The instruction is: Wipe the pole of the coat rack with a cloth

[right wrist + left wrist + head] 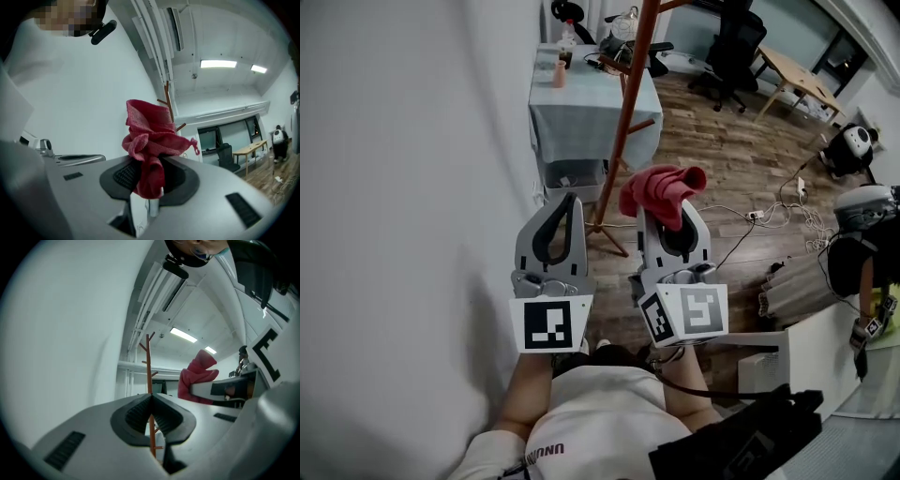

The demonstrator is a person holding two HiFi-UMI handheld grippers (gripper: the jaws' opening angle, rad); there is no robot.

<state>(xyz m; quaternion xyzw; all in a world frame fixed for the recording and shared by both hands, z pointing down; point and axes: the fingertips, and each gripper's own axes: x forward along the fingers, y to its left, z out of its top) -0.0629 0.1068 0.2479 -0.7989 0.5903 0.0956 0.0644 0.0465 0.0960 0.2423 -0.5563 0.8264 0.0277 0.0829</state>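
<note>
Right gripper (673, 217) clamps the cloth (661, 190) bunched, ready for the pole (629, 103); left gripper (565, 201), jaws together, waits empty.

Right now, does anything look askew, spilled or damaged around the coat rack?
Nothing looks damaged or spilled. The bunched red cloth is pinched in the right claw, the left claw is shut and empty, and the reddish-brown wooden coat rack pole stands apart from both. Only loose cables sprawl on the wooden floor.
</note>
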